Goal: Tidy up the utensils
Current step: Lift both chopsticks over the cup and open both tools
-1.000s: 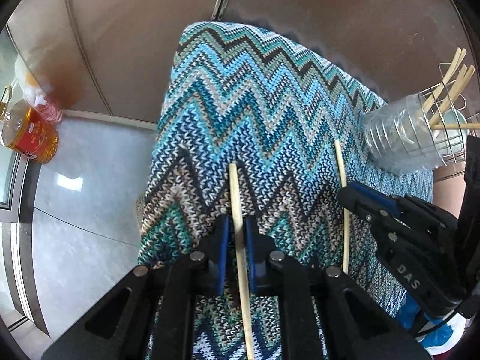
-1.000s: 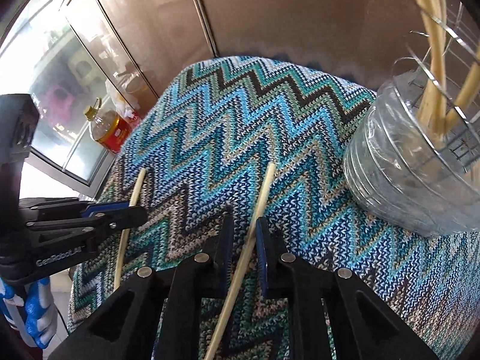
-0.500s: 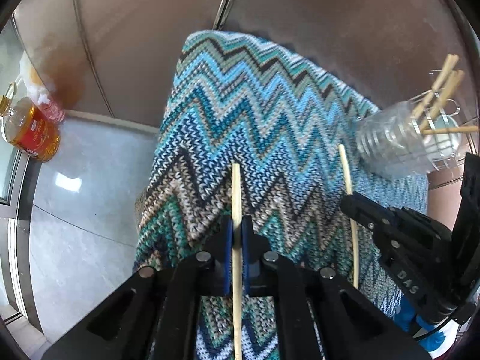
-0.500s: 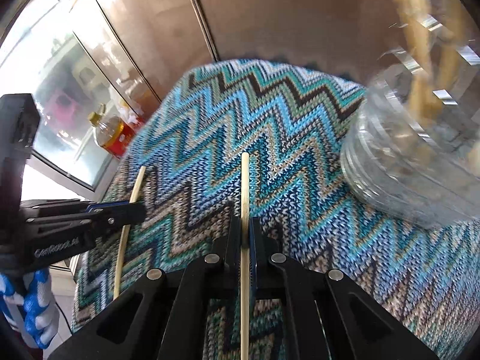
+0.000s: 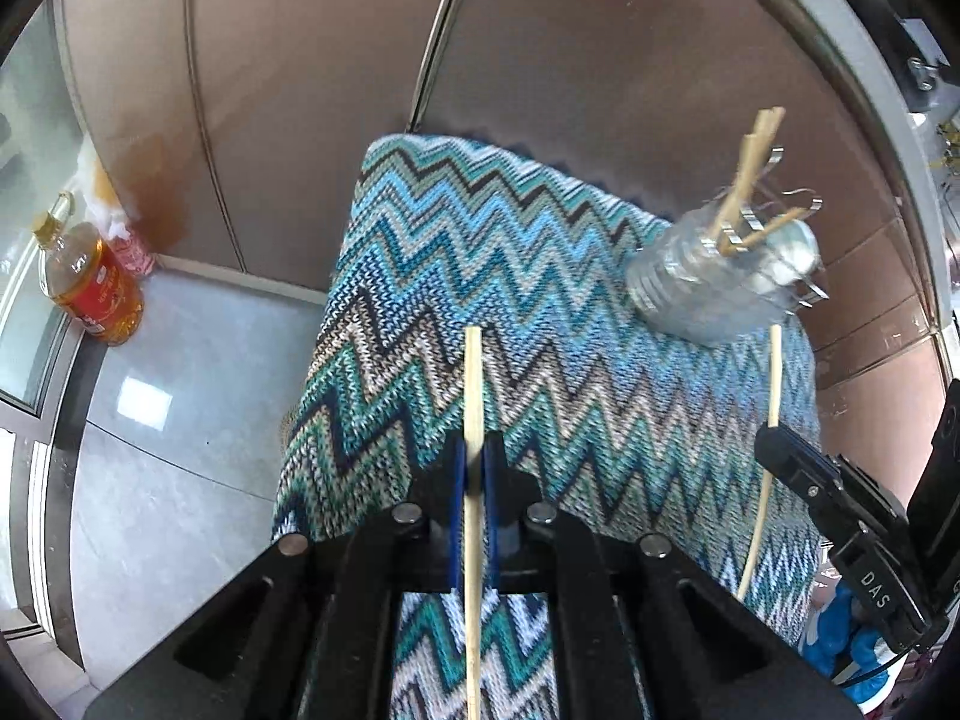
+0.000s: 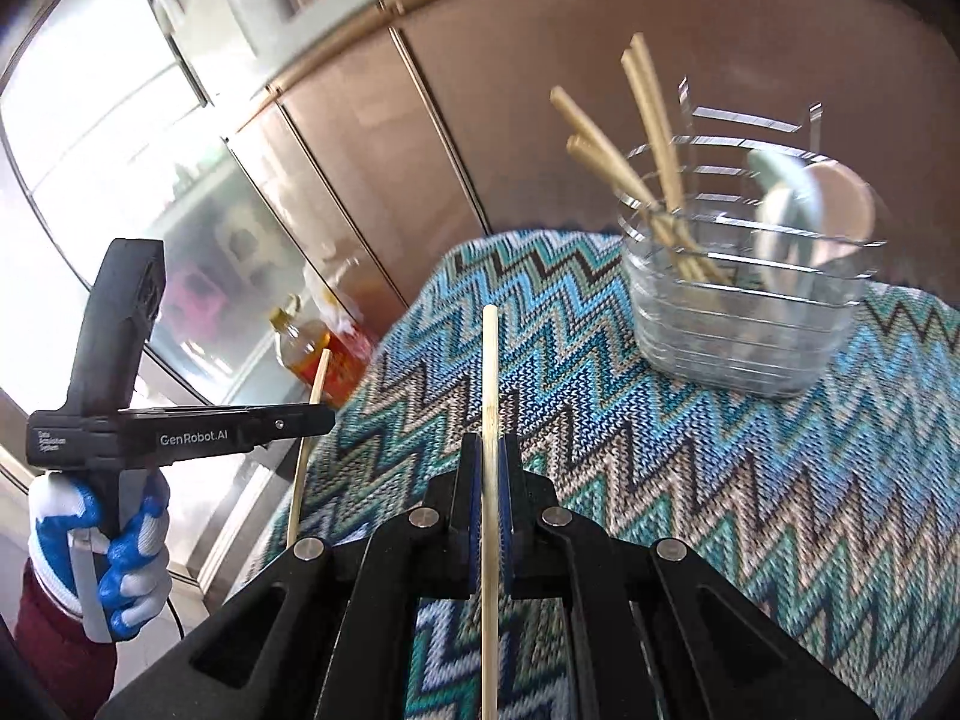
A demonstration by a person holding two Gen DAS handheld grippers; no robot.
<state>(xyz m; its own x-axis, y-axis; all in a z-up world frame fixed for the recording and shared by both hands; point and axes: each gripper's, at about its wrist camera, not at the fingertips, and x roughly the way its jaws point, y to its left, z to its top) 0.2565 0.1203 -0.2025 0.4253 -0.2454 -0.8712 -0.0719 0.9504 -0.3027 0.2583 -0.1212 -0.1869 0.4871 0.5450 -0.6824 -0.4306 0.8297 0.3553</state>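
My left gripper (image 5: 474, 456) is shut on a pale wooden chopstick (image 5: 473, 384) and holds it above the zigzag-patterned cloth (image 5: 540, 324). My right gripper (image 6: 490, 456) is shut on a second chopstick (image 6: 489, 372), also lifted off the cloth. Each gripper shows in the other's view: the right one (image 5: 774, 438) at the right, the left one (image 6: 312, 414) at the left. A clear ribbed utensil holder (image 6: 738, 306) with several chopsticks and a spoon stands at the far right of the cloth; it also shows in the left wrist view (image 5: 714, 288).
A bottle of amber oil (image 5: 90, 282) stands on the grey floor to the left of the table, also seen in the right wrist view (image 6: 300, 348). Brown cabinet panels (image 5: 540, 48) rise behind the table. The cloth drops off at the left table edge.
Both grippers closed on their chopsticks and lifted them off the cloth. Both have risen and pulled back, so the holder now looks farther away and more upright.
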